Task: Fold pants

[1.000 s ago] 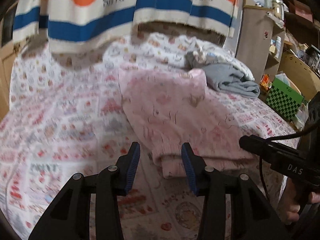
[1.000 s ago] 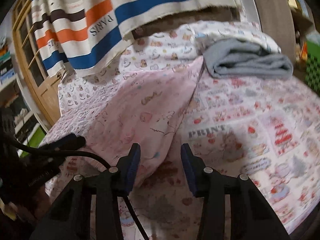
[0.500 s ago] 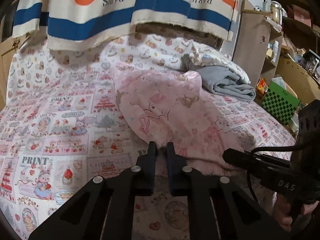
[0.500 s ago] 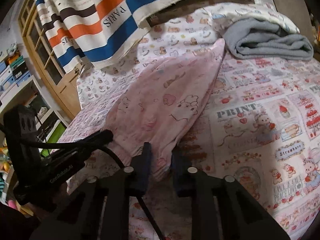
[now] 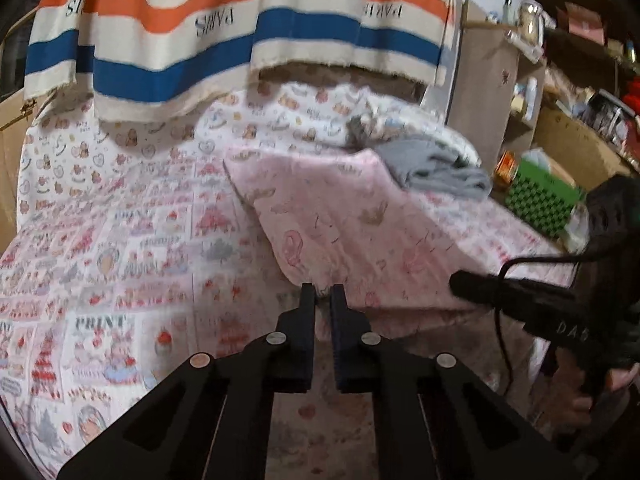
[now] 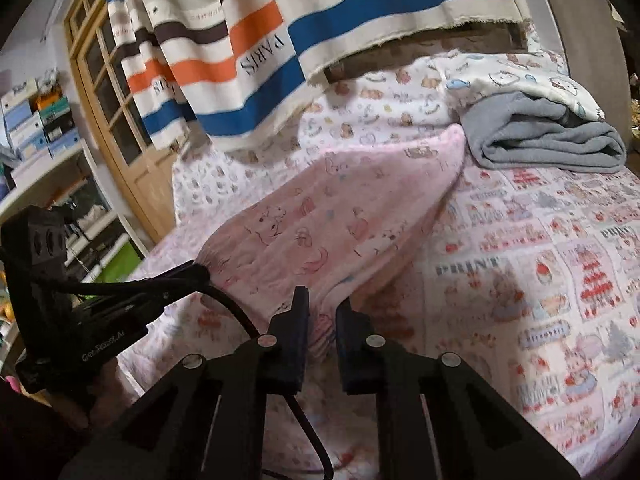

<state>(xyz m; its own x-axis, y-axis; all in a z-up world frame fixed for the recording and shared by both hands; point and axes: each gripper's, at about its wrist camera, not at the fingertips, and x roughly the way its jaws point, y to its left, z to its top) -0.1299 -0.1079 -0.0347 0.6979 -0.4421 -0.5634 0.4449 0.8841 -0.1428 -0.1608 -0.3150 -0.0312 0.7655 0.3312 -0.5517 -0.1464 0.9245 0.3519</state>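
Covering most of the room, the bed (image 5: 120, 240) wears a white sheet printed with red and pink cartoon panels and the word PRINT. Pink pants (image 6: 340, 216) lie along its middle, soft fabric dotted with small cartoon figures, stretching from the near edge toward the far end; their near end is raised off the sheet and casts a shadow on the right. In the left wrist view the pants (image 5: 360, 232) run away to the far right.

Both hand-held grippers point down at a slant toward the near end of the pants. The left gripper (image 5: 323, 294) has its jaws pressed nearly together on the near left corner of the fabric. The right gripper (image 6: 322, 300) is closing on the bunched, gathered hem at the near right, pink cloth pinched between its pads. A hand (image 5: 580, 392) holds the right gripper's black grip at the lower right of the left wrist view.

At the far right of the bed sits a folded grey blanket (image 6: 548, 140). A striped curtain (image 6: 280, 40), cream with blue, orange and brown bands and the word PARIS, hangs over the far end. A wooden door (image 6: 116, 120) stands at left, and a green checkered box (image 5: 540, 200) lies at right.
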